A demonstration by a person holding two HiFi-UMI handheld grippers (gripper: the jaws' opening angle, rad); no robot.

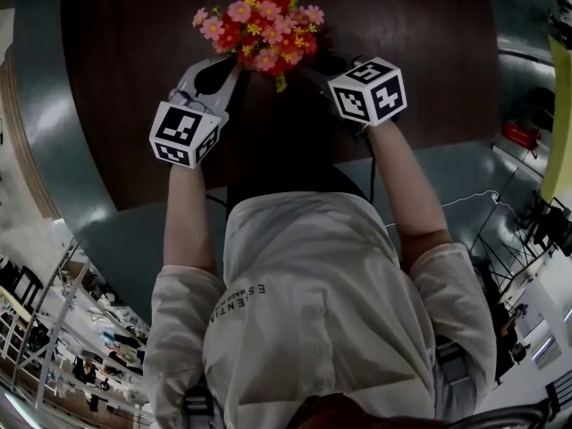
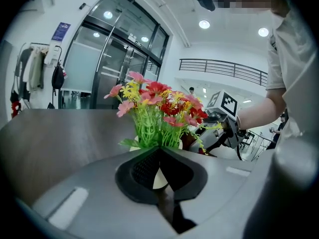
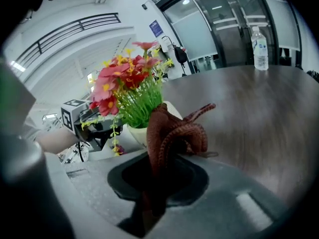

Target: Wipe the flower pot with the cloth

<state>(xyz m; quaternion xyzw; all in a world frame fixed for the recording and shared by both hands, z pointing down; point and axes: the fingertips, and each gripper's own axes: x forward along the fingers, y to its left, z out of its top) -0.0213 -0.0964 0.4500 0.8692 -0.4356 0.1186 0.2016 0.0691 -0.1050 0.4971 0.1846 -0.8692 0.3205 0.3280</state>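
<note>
A bunch of red, pink and yellow artificial flowers [image 1: 260,22] stands in a small white flower pot [image 3: 139,132] on the dark round table [image 1: 125,79]. In the head view the blooms hide the pot. My left gripper [image 2: 159,151] reaches in from the left, its jaws shut with a sliver of the pot's wall [image 2: 158,177] between them. My right gripper [image 3: 158,163] is shut on a bunched reddish-brown cloth [image 3: 174,131], which lies against the pot's right side. In the left gripper view, the right gripper [image 2: 223,126] shows beyond the flowers.
A clear water bottle [image 3: 259,48] stands far off on the table. The table's curved edge [image 1: 89,195] runs close to the person's body. Glass doors [image 2: 109,59] and a coat rack [image 2: 30,68] lie behind.
</note>
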